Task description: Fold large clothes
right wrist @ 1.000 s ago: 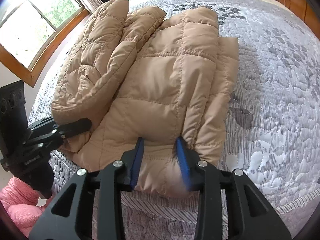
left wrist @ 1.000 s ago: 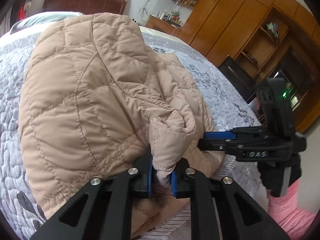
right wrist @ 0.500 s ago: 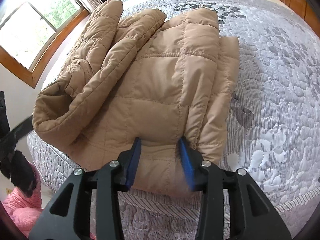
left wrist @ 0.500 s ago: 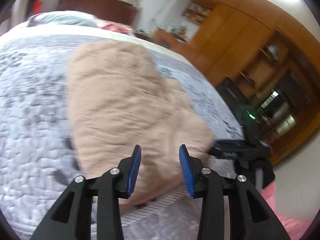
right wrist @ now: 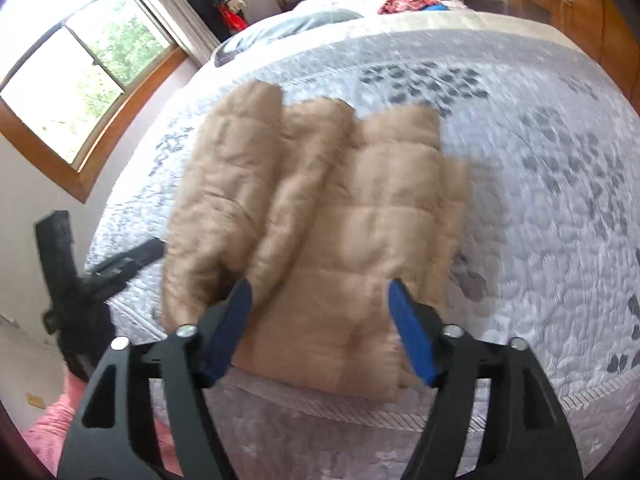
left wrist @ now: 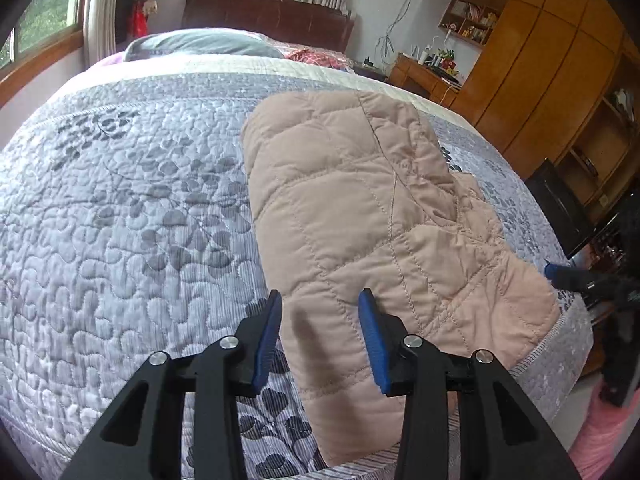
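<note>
No readable labels. My left gripper [left wrist: 320, 334] is part open; right gripper [right wrist: 320, 330] just opened wide. Both hold nothing, above the folded tan quilted jacket [left wrist: 360, 216] on the bed [left wrist: 120, 220].

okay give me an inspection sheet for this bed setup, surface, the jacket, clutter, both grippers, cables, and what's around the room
Surface: grey quilted bedspread with a leaf pattern, covering the bed.
Job's things: tan quilted jacket, folded into a compact bundle, lying at the near edge of the bed.
Clutter: grey pillow and red patterned cloth at the head end.
Grippers: left gripper open, jaws just opened, nothing between them; right gripper open wide above the jacket, jaws just opened, blurred.
Cables: thin wires hanging on the far wall.
Surroundings: wooden wardrobe, dark headboard, window.
</note>
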`<state>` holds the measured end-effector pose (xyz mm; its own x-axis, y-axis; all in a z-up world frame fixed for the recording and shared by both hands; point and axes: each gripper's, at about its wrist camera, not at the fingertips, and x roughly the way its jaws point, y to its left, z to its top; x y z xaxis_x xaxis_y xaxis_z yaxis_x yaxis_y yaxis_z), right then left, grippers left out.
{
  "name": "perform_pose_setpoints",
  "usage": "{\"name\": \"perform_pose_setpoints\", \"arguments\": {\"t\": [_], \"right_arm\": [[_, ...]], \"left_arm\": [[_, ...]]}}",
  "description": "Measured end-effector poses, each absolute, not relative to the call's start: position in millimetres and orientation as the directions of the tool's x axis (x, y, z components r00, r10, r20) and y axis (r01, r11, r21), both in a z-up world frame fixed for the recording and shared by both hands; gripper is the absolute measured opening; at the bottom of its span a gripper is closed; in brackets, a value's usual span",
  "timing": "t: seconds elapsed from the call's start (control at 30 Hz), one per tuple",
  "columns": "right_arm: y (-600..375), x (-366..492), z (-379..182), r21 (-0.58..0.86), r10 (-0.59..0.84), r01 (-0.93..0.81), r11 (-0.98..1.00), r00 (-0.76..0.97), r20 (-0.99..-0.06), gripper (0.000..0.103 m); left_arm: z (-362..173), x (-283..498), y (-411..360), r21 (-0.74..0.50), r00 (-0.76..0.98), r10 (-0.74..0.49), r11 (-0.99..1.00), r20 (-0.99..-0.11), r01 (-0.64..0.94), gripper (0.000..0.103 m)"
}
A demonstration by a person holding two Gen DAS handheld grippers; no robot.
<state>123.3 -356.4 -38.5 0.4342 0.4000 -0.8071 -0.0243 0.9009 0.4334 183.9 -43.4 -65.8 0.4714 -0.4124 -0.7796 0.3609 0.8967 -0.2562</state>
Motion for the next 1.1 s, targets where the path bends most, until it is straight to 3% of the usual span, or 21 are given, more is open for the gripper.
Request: {"name": "perform_pose_setpoints", "arguments": {"t": [0.07,0.27,0.53,0.87,0.97,1.1], "right_arm": [[-349.8,129.2,-32.5,0.459,0.433,-0.043,0.888,0.419,-0.798,0.082],[-313.5,159.4,-36.2,0.502,0.502,-0.09,0.86,0.319,-0.804,0.086],[-304.8,182.5,-61.1,0.499,0.49,-0.03,0.866,0.246,-0.836,0.086],[-286.3,203.2,-82.2,0.457,0.463,-0.08,0.886,0.216,-0.86,0.059],[-277.6,202.6,-81.0,0.421,0.435,-0.11,0.9,0.228,-0.871,0.046],[-262.9,197.7,-73.2,0.334,0.369,-0.169,0.927,0.27,-0.889,0.041]], "left_arm": [[-66.2,185.5,-41.9,-0.256,0.47,-0.401,0.903,-0.786,0.344,0.041],[-67.9,185.8,-42.1,-0.235,0.469,-0.37,0.917,-0.802,0.322,0.043],[-70.2,186.1,-42.8,-0.238,0.464,-0.377,0.914,-0.802,0.33,0.044],[-71.2,185.8,-44.0,-0.233,0.468,-0.376,0.913,-0.8,0.336,0.045],[-70.8,185.3,-43.5,-0.23,0.469,-0.374,0.913,-0.8,0.337,0.045],[-71.2,184.2,-41.4,-0.231,0.468,-0.374,0.914,-0.801,0.334,0.046]]}}
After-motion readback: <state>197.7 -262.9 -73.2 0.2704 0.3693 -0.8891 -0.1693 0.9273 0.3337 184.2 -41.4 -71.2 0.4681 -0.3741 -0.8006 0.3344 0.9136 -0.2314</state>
